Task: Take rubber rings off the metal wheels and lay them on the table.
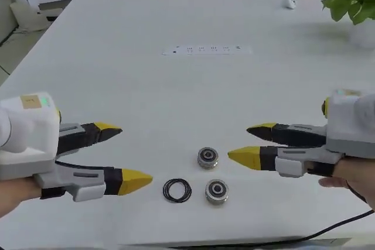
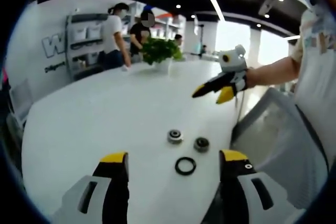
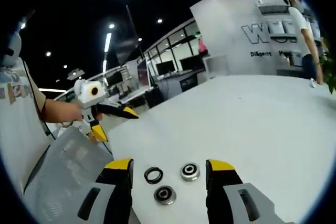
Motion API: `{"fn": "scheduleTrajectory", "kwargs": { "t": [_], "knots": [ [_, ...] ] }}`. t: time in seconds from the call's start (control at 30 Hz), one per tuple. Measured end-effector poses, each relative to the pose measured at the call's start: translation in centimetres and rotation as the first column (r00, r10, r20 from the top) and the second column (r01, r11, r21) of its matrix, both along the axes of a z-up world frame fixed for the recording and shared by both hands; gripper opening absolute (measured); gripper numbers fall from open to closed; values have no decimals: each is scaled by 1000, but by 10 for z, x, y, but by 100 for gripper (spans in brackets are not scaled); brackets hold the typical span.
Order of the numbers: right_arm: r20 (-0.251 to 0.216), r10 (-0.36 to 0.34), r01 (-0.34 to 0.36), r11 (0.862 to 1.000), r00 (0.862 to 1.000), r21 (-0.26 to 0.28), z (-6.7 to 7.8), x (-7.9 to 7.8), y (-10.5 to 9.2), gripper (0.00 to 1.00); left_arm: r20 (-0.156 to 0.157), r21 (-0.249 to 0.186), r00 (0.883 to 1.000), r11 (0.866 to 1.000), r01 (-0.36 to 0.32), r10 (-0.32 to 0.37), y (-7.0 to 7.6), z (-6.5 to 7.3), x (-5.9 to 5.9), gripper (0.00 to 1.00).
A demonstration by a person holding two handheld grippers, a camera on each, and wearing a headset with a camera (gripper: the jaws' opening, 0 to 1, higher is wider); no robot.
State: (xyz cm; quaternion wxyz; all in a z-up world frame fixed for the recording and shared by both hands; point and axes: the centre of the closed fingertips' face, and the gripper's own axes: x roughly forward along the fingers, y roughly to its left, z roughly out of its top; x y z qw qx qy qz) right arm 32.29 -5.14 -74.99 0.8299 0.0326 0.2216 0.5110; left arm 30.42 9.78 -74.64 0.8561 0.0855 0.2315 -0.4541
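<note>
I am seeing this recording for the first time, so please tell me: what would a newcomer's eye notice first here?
The yellow-tipped jaws strike first: the left gripper low on the left of the head view, the right gripper on the right, both open and pointing inward. Between them on the white table lie the far metal wheel, the near metal wheel and a black rubber ring flat beside the near one.

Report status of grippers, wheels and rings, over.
Left gripper and right gripper open, empty, flanking the parts. Black rubber rings flat on table beside two metal wheels. Nothing blocks the wheels.
</note>
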Motion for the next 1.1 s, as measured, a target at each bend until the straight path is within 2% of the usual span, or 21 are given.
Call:
{"fn": "scheduleTrajectory", "kwargs": {
  "t": [0.23,0.43,0.6,0.77,0.97,1.1],
  "knots": [
    [27,-11,12,999,1000,-32,-1,-8,-15,61,3,-15,1000,1000,-12,12,1,4,-3,73],
    [37,-29,31,996,999,-77,-10,-13,-31,65,0,-10,1000,1000,-13,13,1,2,-7,73],
    [59,-18,25,993,998,-118,-15,-20,-36,68,-4,-18,1000,1000,-24,24,2,2,-9,74],
    [74,-13,23,989,997,-148,-19,-24,-41,71,3,1,1000,1000,-19,19,4,0,-11,74],
    [74,-12,24,987,997,-158,-22,-29,-46,75,-2,-1,1000,1000,-23,23,5,-2,-14,75],
    [84,0,15,983,996,-185,-25,-33,-48,78,-9,-1,1000,1000,-27,27,6,-3,-17,75]
  ]
}}
